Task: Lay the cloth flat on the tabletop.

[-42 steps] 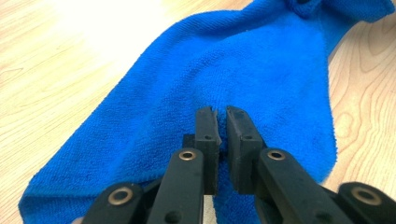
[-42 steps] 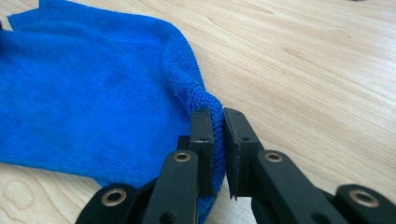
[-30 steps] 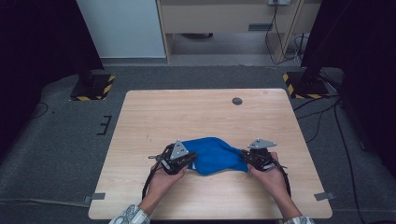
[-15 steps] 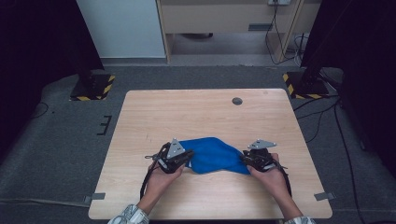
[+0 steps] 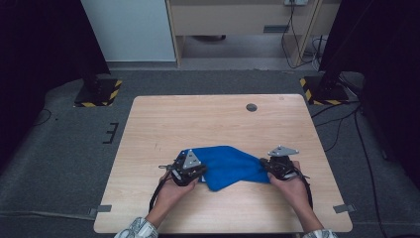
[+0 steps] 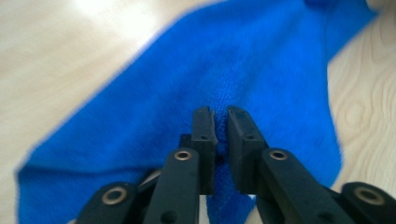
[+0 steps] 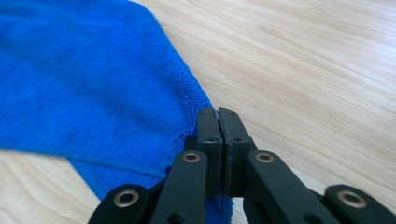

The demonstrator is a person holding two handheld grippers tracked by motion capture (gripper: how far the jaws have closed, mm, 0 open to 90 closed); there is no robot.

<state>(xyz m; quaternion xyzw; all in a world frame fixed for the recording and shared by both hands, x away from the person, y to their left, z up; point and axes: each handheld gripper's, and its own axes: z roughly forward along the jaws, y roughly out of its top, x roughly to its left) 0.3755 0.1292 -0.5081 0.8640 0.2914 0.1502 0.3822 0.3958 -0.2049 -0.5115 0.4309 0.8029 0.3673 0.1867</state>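
On the near half of the wooden tabletop [image 5: 218,119] lies a blue cloth [image 5: 230,166], stretched between the two hands of the person. The left tool [image 5: 198,172] holds the left end of the cloth. In the left gripper view its jaws stand almost closed, with only a narrow gap, and a raised fold of the blue cloth [image 6: 224,84] is pinched in this gap; these jaws have just opened a very little, but the fabric stays between them. The right tool [image 5: 266,166] holds the right end of the cloth. In the right gripper view the left tool's counterpart, the right tool [image 7: 218,116], has its jaws pressed together fully, after closing just now, and the edge of the blue cloth [image 7: 84,84] runs in between them at the left side of the tips. The cloth is partly folded and wrinkled in the middle, and it rests on the wood between both tools. A small dark round hole [image 5: 251,107] sits far from the cloth, near the back edge of the tabletop.
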